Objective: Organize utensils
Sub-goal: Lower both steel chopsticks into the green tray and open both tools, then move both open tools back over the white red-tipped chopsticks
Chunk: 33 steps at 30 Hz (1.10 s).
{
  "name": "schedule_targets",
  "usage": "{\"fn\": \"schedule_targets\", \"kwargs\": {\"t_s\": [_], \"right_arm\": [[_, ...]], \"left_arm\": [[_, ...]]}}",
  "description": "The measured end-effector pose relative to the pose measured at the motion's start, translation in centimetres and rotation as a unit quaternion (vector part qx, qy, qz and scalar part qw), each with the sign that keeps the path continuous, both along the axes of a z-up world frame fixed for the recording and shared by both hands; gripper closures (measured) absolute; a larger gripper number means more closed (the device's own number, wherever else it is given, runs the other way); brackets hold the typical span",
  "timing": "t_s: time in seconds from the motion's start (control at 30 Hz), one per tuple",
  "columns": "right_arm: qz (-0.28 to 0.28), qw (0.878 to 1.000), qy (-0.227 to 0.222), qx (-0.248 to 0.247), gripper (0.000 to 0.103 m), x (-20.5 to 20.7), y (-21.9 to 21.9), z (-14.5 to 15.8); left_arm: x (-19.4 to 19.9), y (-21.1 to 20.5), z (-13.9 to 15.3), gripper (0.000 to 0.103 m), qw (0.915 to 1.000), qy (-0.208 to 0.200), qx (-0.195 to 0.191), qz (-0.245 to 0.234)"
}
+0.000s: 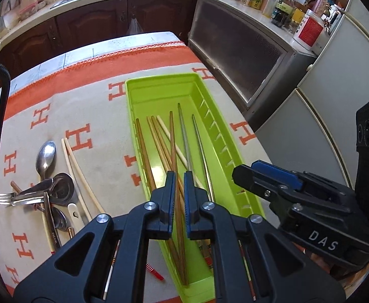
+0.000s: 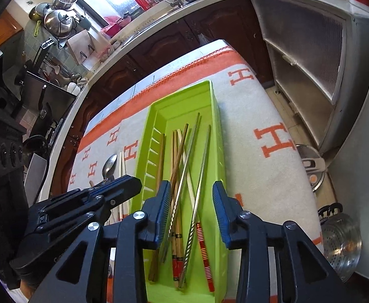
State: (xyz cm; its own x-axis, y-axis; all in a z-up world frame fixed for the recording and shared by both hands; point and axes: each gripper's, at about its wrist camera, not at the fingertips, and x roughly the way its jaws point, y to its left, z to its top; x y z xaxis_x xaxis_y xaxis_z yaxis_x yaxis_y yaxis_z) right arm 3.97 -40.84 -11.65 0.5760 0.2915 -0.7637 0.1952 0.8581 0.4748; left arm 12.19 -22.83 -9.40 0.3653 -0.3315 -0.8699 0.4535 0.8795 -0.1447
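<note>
**Handling the chopsticks over the green tray**

Your left gripper is holding its jaws nearly closed, with only a narrow slot between the pads. A brown wooden chopstick is running up through that slot in the left wrist view; whether the pads are actually pinching it or it is lying in the tray below cannot be told. Your right gripper is standing partly open, pads clear of everything, above the crossed chopsticks in the green plastic tray.

In that tray, brown wooden sticks, a pale stick and two metal chopsticks are lying crossed over one another. On the orange-and-grey cloth to the tray's left, a pale chopstick pair is waiting beside a heap of spoons and a fork.

Handling judgement:
- You are dealing with light, stiff, thin rods. They are likely to pivot or roll if pinched near one end.
- The metal pair is probably the slickest; take it on the twisted, ribbed section near the handle end.
- Take the wooden and pale sticks near mid-length, pads square across the shaft.
- The spoons are overlapping, so expect neighbours to shift when you are lifting one.
</note>
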Motion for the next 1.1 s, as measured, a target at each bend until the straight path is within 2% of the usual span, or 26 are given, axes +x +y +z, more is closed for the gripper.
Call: {"fn": "schedule_targets", "kwargs": {"t_s": [0.13, 0.2, 0.3, 0.7, 1.1], "right_arm": [[0.006, 1.0, -0.005, -0.01, 0.069, -0.6, 0.9, 0.5], [0.01, 1.0, -0.008, -0.014, 0.069, -0.9, 1.3, 0.7], [0.015, 1.0, -0.01, -0.021, 0.068, -1.5, 1.9, 1.0], [0.051, 0.997, -0.017, -0.048, 0.068, -2.1, 5.3, 1.5], [0.116, 0.989, -0.03, -0.09, 0.069, -1.0, 11.1, 2.9]], "left_arm": [[-0.4, 0.6, 0.1, 0.095, 1.0, 0.004, 0.002, -0.002], [-0.8, 1.0, 0.4, 0.078, 1.0, 0.002, 0.002, -0.001], [-1.6, 1.9, 0.9, 0.064, 0.9999, -0.011, 0.004, 0.009], [-3.5, 8.6, 2.6, 0.064, 0.9973, -0.043, 0.017, 0.057], [-4.0, 18.2, 2.5, 0.064, 0.9884, -0.043, 0.013, 0.145]]}}
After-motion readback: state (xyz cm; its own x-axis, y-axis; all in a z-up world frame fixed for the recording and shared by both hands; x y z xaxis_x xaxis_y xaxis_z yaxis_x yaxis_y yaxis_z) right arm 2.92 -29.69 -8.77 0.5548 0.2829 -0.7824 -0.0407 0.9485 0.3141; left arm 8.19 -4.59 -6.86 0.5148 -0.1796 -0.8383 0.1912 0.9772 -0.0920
